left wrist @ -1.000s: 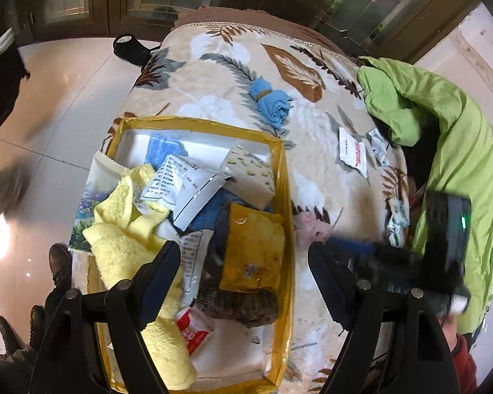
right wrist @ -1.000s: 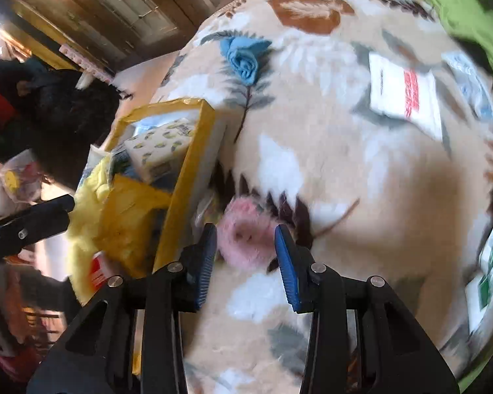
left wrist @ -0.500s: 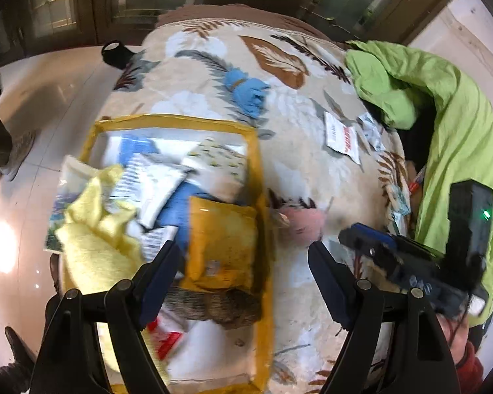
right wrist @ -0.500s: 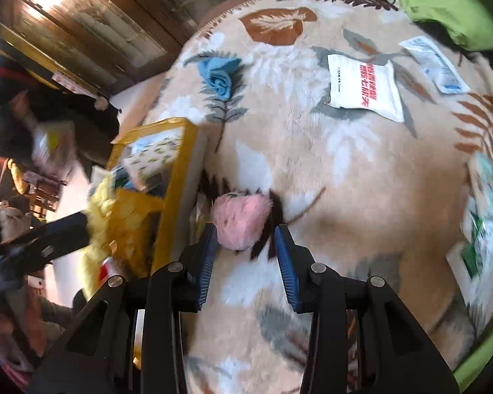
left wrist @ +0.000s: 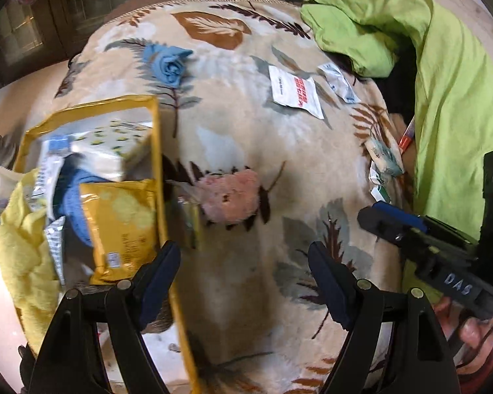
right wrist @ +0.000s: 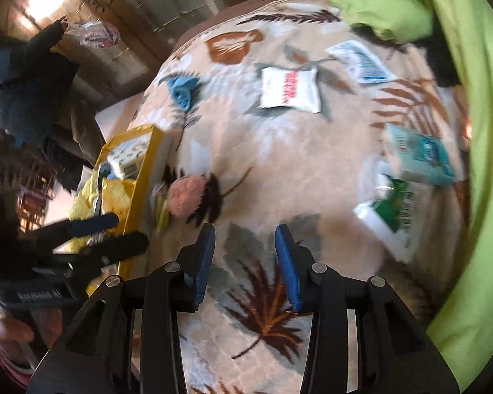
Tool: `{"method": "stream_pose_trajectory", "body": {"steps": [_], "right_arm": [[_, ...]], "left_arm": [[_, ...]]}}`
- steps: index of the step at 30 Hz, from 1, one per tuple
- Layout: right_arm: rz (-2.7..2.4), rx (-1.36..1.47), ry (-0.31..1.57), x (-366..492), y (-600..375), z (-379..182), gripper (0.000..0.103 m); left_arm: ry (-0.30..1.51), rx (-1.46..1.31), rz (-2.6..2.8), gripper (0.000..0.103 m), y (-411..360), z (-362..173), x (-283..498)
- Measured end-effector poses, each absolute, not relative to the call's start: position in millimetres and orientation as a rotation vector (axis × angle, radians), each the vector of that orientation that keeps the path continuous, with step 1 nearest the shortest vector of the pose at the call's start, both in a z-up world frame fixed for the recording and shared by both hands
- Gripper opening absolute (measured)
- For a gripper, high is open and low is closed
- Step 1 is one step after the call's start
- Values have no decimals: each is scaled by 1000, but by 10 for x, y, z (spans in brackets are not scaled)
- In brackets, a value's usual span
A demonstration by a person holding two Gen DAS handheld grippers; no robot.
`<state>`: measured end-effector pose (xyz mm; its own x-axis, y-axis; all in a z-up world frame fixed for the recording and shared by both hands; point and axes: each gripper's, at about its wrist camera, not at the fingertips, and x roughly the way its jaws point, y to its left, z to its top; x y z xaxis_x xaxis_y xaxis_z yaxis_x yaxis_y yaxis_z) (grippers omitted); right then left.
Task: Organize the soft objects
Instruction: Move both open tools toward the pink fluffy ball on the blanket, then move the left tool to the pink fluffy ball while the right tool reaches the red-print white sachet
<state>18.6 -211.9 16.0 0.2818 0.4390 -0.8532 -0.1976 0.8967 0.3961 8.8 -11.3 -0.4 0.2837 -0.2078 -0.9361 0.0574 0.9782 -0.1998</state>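
A pink fluffy ball (left wrist: 231, 195) (right wrist: 184, 195) lies on the leaf-patterned blanket (left wrist: 246, 131), just right of the yellow-rimmed bin (left wrist: 157, 151) (right wrist: 138, 177) full of cloths and packets. A rolled blue cloth (left wrist: 169, 65) (right wrist: 182, 92) lies farther back. My left gripper (left wrist: 243, 262) is open, its left finger over the bin's right rim, the pink ball ahead between the fingers. My right gripper (right wrist: 245, 246) is open and empty above the blanket, the pink ball ahead to its left. The right gripper's blue-padded fingers (left wrist: 394, 218) show in the left wrist view.
A white packet with red print (left wrist: 294, 92) (right wrist: 289, 90), a smaller packet (left wrist: 338, 82), teal tissue packs (right wrist: 420, 157) and a green-printed pack (right wrist: 394, 216) lie on the blanket. A lime-green cover (left wrist: 450, 82) heaps along the right. A hand (left wrist: 473, 331) holds the right gripper.
Both grippers have shifted right across the blanket. The pink ball, which lay between the right gripper's fingers, now lies ahead to their left. The bin has slid to the left of the left wrist view.
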Motion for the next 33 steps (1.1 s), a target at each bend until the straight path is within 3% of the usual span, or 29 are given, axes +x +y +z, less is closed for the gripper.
{"method": "stream_pose_trajectory", "body": {"steps": [33], "right_arm": [[353, 281, 1204, 1205, -2277, 52, 38]], "left_arm": [[1344, -137, -29, 80, -383, -506, 647]]}}
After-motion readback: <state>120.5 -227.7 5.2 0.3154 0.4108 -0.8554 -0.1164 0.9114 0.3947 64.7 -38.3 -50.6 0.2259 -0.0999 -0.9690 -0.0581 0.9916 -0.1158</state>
